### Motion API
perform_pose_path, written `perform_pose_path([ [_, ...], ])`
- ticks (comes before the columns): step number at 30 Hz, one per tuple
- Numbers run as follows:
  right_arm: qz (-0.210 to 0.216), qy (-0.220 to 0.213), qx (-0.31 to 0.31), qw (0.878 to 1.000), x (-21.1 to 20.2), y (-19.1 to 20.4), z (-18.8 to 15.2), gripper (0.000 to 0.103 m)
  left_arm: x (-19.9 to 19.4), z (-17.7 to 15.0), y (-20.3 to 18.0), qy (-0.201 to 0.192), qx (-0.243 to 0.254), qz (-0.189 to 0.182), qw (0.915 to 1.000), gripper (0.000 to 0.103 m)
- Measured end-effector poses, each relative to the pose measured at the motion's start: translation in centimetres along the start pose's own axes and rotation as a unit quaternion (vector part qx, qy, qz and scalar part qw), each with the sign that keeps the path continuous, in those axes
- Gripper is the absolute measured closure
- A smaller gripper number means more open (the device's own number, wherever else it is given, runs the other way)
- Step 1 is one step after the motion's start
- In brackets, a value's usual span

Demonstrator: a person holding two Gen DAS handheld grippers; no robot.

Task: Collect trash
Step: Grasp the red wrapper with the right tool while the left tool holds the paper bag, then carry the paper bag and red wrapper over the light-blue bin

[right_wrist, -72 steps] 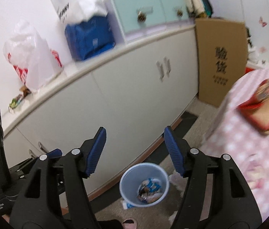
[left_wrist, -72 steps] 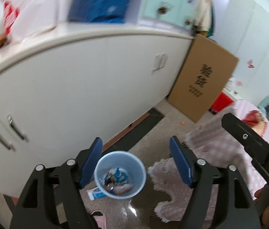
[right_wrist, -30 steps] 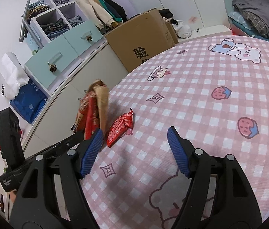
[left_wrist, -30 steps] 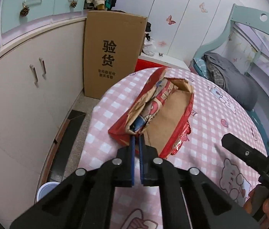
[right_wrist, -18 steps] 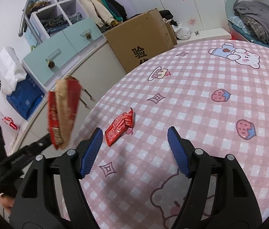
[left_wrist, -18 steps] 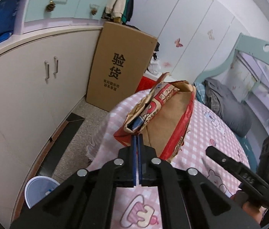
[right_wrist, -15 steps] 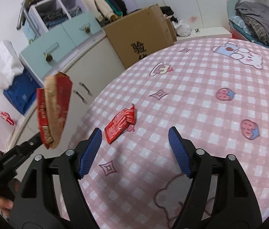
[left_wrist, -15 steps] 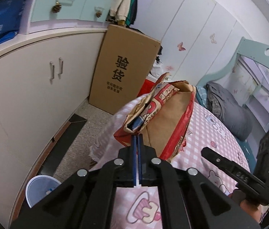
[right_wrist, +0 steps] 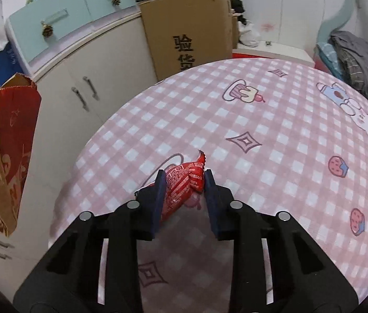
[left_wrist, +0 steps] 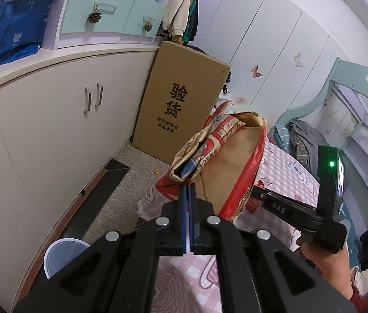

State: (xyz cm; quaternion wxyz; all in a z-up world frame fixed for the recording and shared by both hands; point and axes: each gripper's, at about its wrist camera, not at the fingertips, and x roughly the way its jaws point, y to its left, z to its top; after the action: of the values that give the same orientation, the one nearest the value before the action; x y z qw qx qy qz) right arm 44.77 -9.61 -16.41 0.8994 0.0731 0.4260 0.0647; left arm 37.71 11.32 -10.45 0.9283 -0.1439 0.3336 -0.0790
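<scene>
Left tongs (left_wrist: 188, 195): blue pads pressed together, pinching the lower edge of the paper bag and holding it in the air off the bench's edge.
Paper bag (left_wrist: 225, 161): red and brown, crumpled, mouth pointing up and away from the camera; a folded printed packet with a blue patch sits against its left side. In the right wrist view the same bag (right_wrist: 4, 143) hangs at far left, upright, clear of the bench.
Right tongs (right_wrist: 184, 185): pads partly closed on either side of the red wrapper, each close against it; whether they actually clamp it cannot be told.
Red wrapper (right_wrist: 184, 182): small printed snack packet lying on the bench near its left rim, its torn tip pointing away from the camera.
Bench (right_wrist: 275, 135): round, covered with a pink checked cloth bearing cupcake, bear, strawberry and diamond motifs.
Trash bin (left_wrist: 64, 253): pale blue, round, open-topped, on the floor beside the white cabinet, low left of the left tongs; its contents are out of sight.
Cardboard box (left_wrist: 181, 104): tall, printed with black characters, standing against the cabinet's end.
White cabinet (left_wrist: 53, 120): two metal door handles; mint drawers with pinecone pulls above.
Right hand (left_wrist: 325, 268): wrapped round the handle of the other tool, lower right of the left wrist view.
</scene>
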Motion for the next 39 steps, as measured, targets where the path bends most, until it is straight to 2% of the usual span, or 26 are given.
perform_pose_path([
  [8,0.064,-0.061,0.058,0.994,-5.5,-3.6,0.3,0.082,-2.2,-0.2,0.2,-0.011,-0.007,-0.012,0.9998,0.102],
  [11,0.08,-0.082,0.053,0.992,-8.0,-3.1,0.5,0.082,-3.4,-0.3,0.6,-0.018,-0.01,-0.012,0.9997,0.102],
  [15,0.109,-0.093,0.03,0.989,-10.1,-0.2,0.2,0.082,-5.2,-0.7,1.7,-0.026,-0.013,-0.006,0.9996,0.102],
  [20,0.158,-0.078,-0.02,0.984,-10.5,6.1,-2.0,0.082,-8.0,-1.9,4.7,-0.027,-0.021,0.024,0.9991,0.102],
  [29,0.217,-0.013,-0.1,0.971,-6.4,17.7,-7.3,0.082,-10.2,-5.2,13.3,-0.002,-0.068,0.1,0.9927,0.102],
  [35,0.222,0.019,-0.125,0.967,-3.2,21.6,-9.7,0.082,-8.9,-7.3,18.6,0.031,-0.095,0.143,0.9847,0.102],
  [39,0.219,0.03,-0.129,0.967,-1.4,22.8,-10.7,0.082,-7.6,-8.0,20.5,0.045,-0.105,0.151,0.9819,0.102],
])
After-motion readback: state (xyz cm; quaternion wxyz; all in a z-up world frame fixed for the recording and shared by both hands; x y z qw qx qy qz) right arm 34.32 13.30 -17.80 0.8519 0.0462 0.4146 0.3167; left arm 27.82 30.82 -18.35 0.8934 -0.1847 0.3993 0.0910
